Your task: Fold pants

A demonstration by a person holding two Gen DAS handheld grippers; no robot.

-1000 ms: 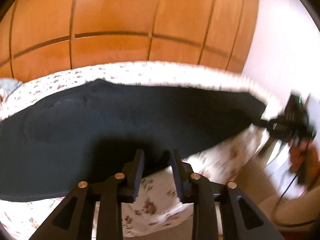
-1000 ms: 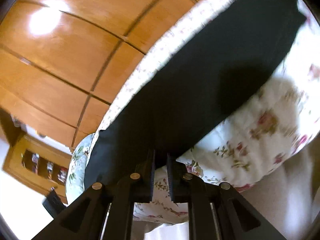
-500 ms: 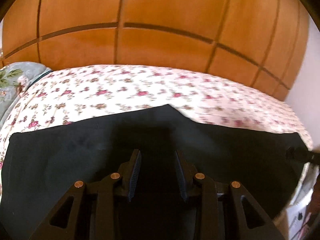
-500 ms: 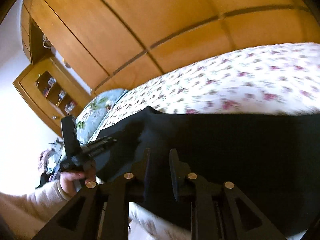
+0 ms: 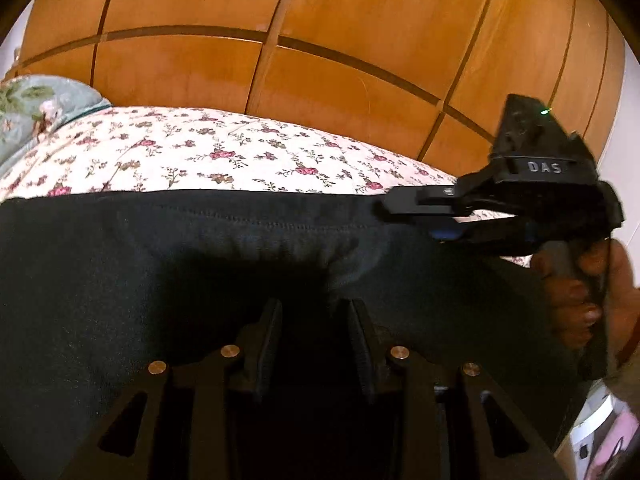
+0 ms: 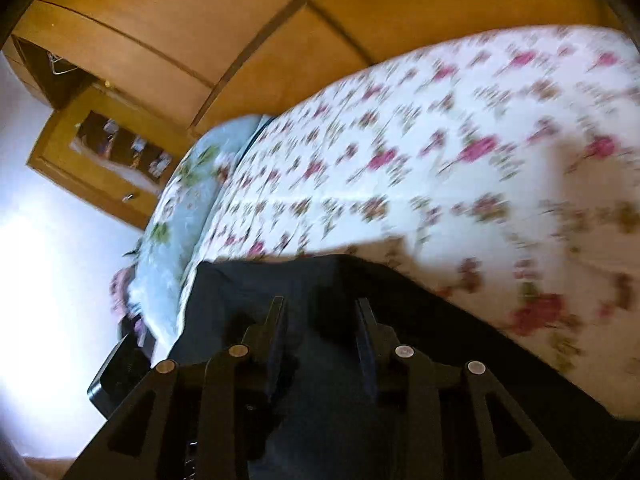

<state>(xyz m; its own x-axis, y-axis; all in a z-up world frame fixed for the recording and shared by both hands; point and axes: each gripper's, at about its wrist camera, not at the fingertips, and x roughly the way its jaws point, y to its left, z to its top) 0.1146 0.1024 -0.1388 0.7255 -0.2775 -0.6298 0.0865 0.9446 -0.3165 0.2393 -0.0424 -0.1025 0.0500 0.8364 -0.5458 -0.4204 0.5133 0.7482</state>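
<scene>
Black pants (image 5: pixel 168 280) lie across the near side of a floral bed sheet (image 5: pixel 224 152), with a stitched seam running along their far edge. My left gripper (image 5: pixel 314 314) hovers low over the dark cloth, its jaws apart and nothing pinched between them. My right gripper (image 5: pixel 412 220), held by a hand (image 5: pixel 580 300), reaches in from the right onto the pants' far edge. In the blurred right wrist view the right gripper (image 6: pixel 320 312) is over a corner of the pants (image 6: pixel 248 280). Its jaws are opening, and the cloth lies under them, not pressed.
A wooden panelled wardrobe (image 5: pixel 320 40) stands behind the bed. A pale blue floral pillow (image 5: pixel 36 112) lies at the bed's left end. The sheet (image 6: pixel 440 160) beyond the pants is bare. A wooden shelf unit (image 6: pixel 104 152) stands against the wall to the left.
The right gripper has swept from the pants' far right end to beside the left gripper, and its jaws have widened. The left gripper, earlier at the cloth's edge, now sits over the pants.
</scene>
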